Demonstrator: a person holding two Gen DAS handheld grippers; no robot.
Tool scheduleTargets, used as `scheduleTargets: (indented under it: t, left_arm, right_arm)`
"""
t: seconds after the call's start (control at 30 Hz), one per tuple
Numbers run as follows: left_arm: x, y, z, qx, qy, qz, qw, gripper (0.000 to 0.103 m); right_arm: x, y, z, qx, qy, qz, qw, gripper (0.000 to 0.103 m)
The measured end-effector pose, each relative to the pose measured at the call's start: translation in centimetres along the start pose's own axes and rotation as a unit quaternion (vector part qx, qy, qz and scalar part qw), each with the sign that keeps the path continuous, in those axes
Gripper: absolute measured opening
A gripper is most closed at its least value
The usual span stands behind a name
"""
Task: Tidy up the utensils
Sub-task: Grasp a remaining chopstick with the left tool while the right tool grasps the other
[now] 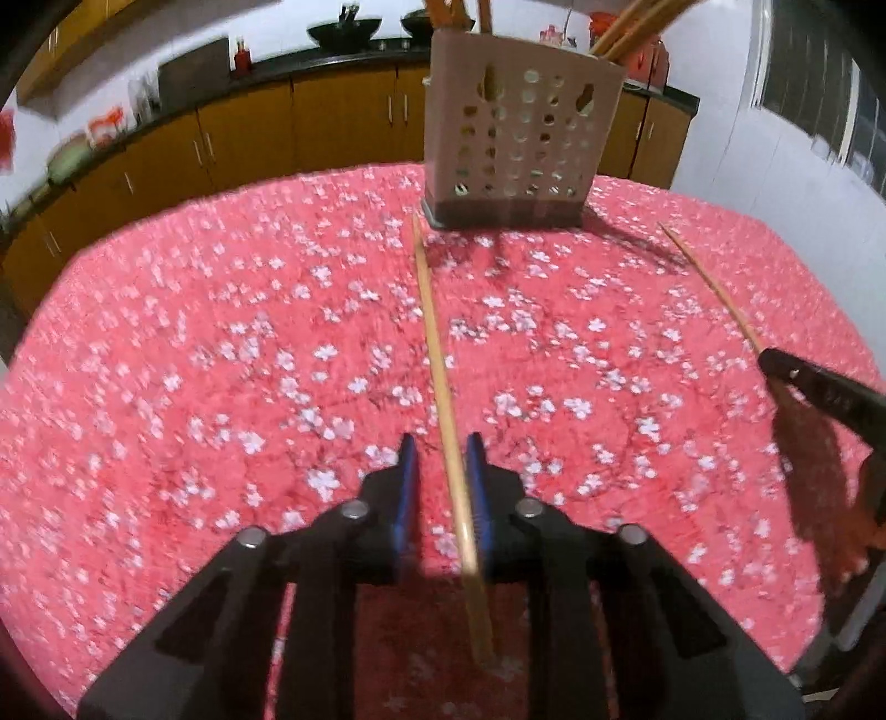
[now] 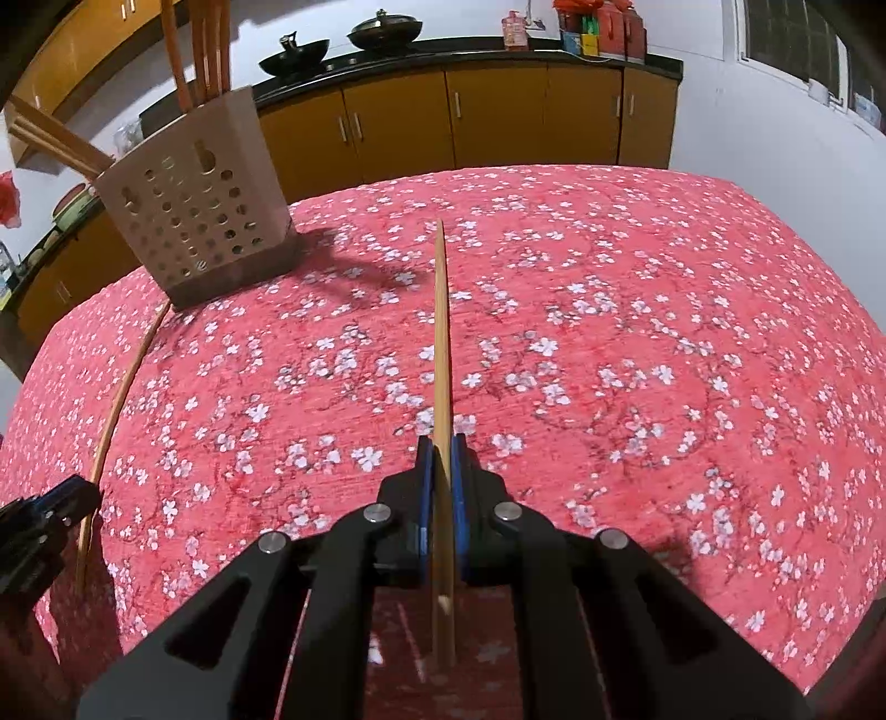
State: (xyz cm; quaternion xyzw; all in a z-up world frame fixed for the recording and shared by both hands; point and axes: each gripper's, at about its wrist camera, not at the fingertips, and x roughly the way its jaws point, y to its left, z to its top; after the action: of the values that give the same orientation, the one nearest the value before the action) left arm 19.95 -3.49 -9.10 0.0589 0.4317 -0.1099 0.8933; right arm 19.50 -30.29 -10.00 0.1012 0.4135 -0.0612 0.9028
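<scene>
chopsticks are the work: one chopstick (image 1: pixel 443 399) lies on the flowered red tablecloth (image 1: pixel 194 360), running lengthwise between the blue pads of the left gripper (image 1: pixel 441 459), closer to the right-hand pad; the jaws stand narrowly apart with a gap on the other side, and whether the pad touches the stick cannot be told. its far tip ends just beside the base of the perforated beige utensil holder (image 1: pixel 515 138), which stands on the cloth with more chopsticks leaning out of its top. the second chopstick (image 2: pixel 441 354) is clamped between the blue pads of the right gripper (image 2: pixel 441 459), pointing forward across the table, its far tip well right of the holder (image 2: pixel 199 205); whether it touches the cloth is unclear. behind the table run orange-brown cabinets (image 2: pixel 443 127) under a dark counter carrying black woks (image 2: pixel 382 30)
</scene>
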Motion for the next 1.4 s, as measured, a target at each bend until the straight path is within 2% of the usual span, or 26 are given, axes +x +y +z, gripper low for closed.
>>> scheduleTargets:
  t: [0.03, 0.07, 0.33, 0.53, 0.67, 1.4]
  left_arm:
    - [0.0, 0.0, 0.0, 0.001, -0.001, 0.003, 1.0, 0.01]
    - [0.1, 0.3, 0.1, -0.004, 0.0, 0.003, 1.0, 0.008]
    - [0.9, 5.6, 1.6, -0.078, 0.002, 0.041, 0.9961, 0.008]
    - [1.3, 8.1, 2.1, -0.108, -0.007, 0.03, 0.9937, 0.01]
    - [1.1, 7.8, 1.8, -0.101, -0.013, 0.025, 0.9945, 0.016]
    - [2.1, 6.9, 2.2, -0.085, -0.011, 0.035, 0.9957, 0.02]
  right_arm:
    - [0.1, 0.2, -0.1, -0.003, 0.001, 0.002, 1.0, 0.007]
    - [0.1, 0.3, -0.1, -0.006, 0.001, 0.004, 1.0, 0.007]
    - [0.8, 2.0, 0.3, -0.036, -0.002, 0.022, 0.999, 0.007]
    - [2.2, 3.3, 0.8, -0.058, -0.002, 0.02, 0.998, 0.007]
    - [2.3, 3.0, 0.8, -0.061, -0.006, 0.017, 0.998, 0.008]
    - [2.3, 3.0, 0.6, -0.069, -0.008, 0.009, 0.998, 0.008]
